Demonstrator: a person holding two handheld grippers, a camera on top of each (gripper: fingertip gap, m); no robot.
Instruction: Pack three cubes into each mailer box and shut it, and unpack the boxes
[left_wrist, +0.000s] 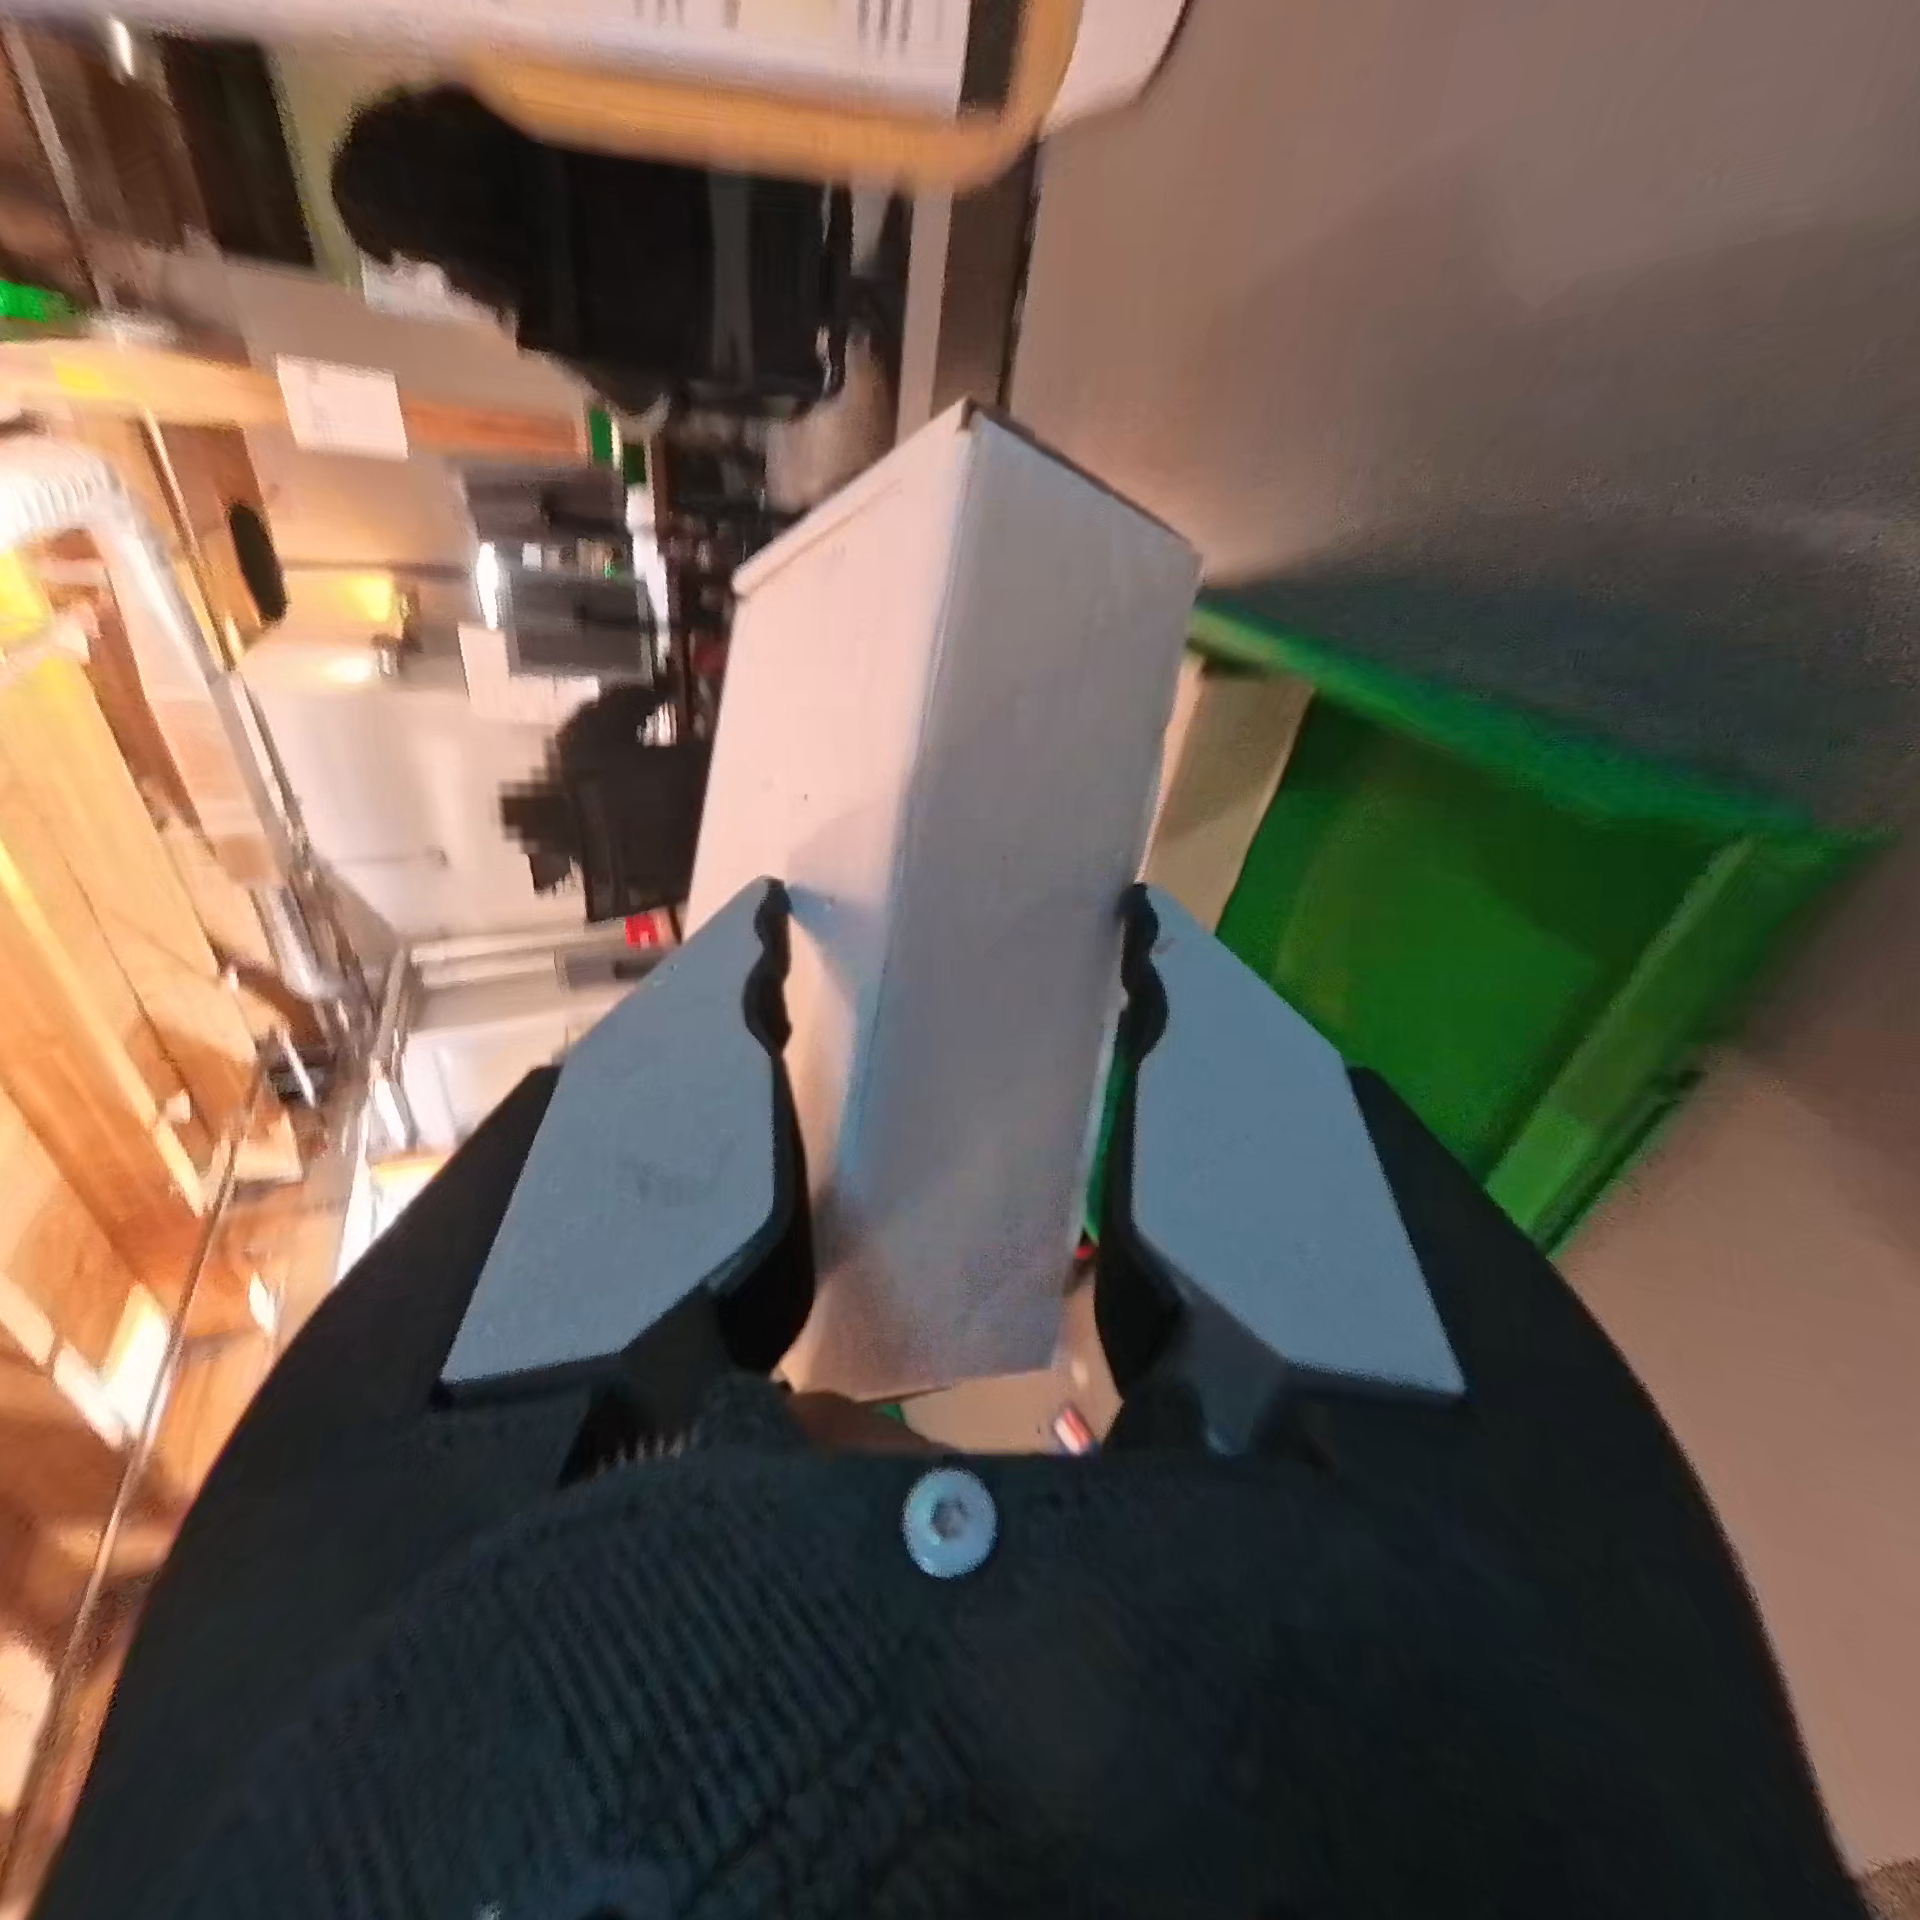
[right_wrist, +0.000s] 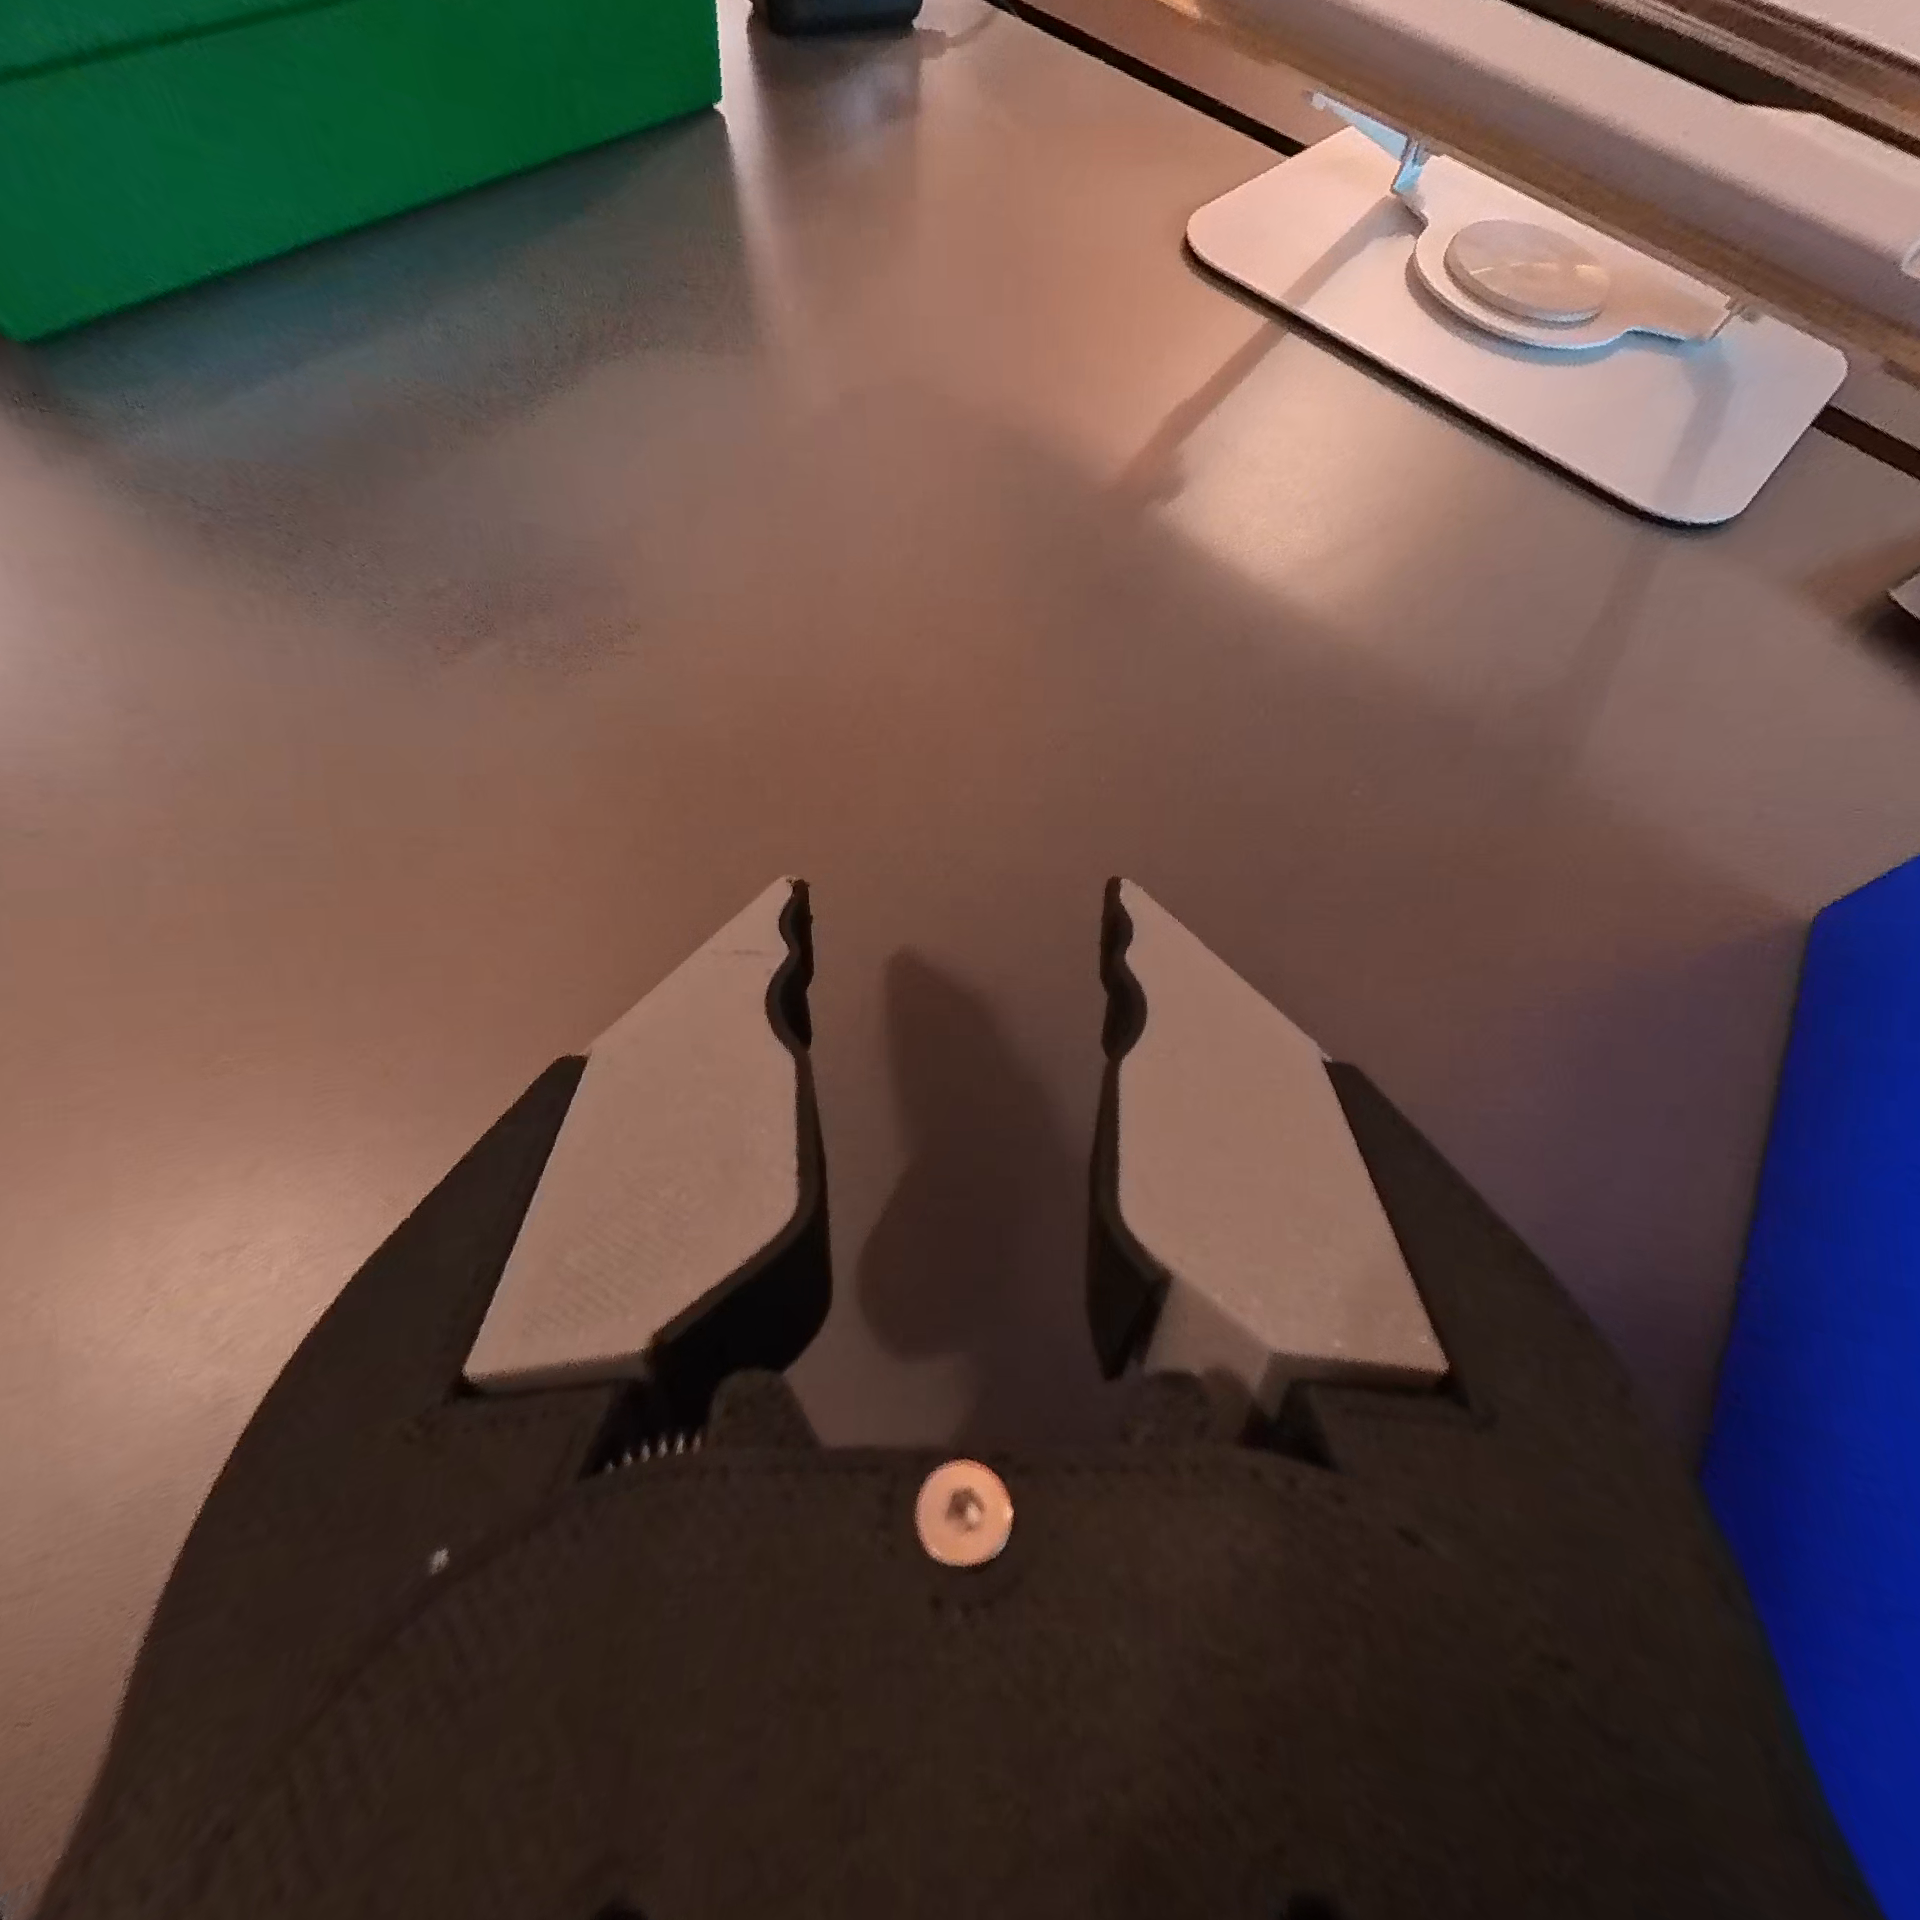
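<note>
The closed white cardboard mailer box (left_wrist: 935, 831) is held off the table, clamped between the two grey fingers (left_wrist: 644, 1143) of the left gripper (left_wrist: 951, 914), and it points away toward 12 o'clock in the left wrist view, which is turned on its side. At 3 o'clock from this box an open green cardboard mailer box (left_wrist: 1455, 883) lies on the grey table (left_wrist: 1455, 364). Toward 9 and 11 o'clock there are blurred wooden shelves (left_wrist: 114, 831) and a person in dark clothes (left_wrist: 623, 260). The right gripper (right_wrist: 956, 904) hovers over the bare table (right_wrist: 727, 675) with its fingers apart and nothing between them. From it, the green box (right_wrist: 312, 156) stands at 11 o'clock, a flat silver monitor stand base (right_wrist: 1507, 312) at 1 o'clock, and a blue box (right_wrist: 1829, 1247) at 3 o'clock, just beside the gripper.
</note>
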